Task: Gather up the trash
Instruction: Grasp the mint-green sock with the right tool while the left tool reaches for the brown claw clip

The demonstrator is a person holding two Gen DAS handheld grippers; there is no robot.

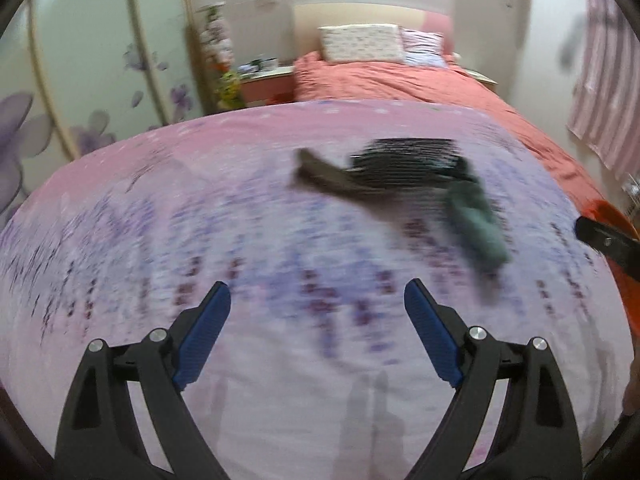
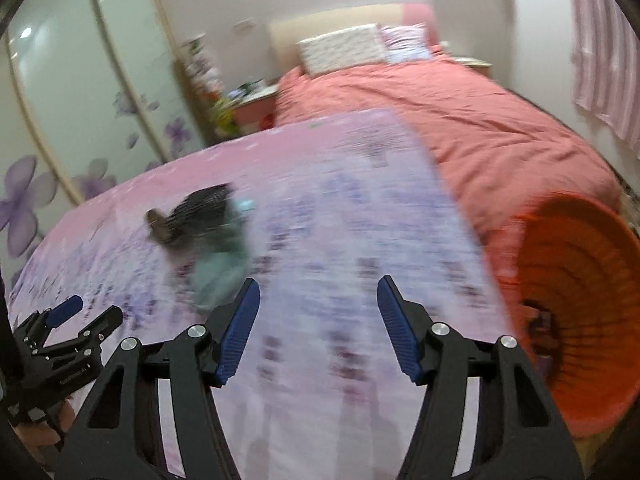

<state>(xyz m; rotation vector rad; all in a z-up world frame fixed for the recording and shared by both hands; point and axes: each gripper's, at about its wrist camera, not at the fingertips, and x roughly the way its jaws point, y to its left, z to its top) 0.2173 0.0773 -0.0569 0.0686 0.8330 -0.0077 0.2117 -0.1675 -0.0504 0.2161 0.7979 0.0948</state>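
Note:
A small heap of trash lies on the pink-and-lilac flowered sheet point(image 1: 240, 200): a dark striped piece point(image 1: 400, 160), a brown strip point(image 1: 320, 176) and a teal crumpled piece point(image 1: 476, 220). The heap also shows in the right wrist view point(image 2: 208, 216). My left gripper point(image 1: 318, 292) is open and empty, hovering short of the heap. My right gripper point(image 2: 318, 284) is open and empty, to the right of the heap. An orange basket point(image 2: 580, 280) lies tilted at the right with something dark inside. Both views are blurred.
A bed with a coral cover point(image 2: 460, 120) and pillows point(image 2: 344, 48) stretches behind. A wardrobe with flower-print doors point(image 2: 80, 100) stands left, with a nightstand point(image 1: 268, 80) beside the bed. A striped curtain point(image 1: 600, 80) hangs right. The left gripper shows in the right view point(image 2: 80, 312).

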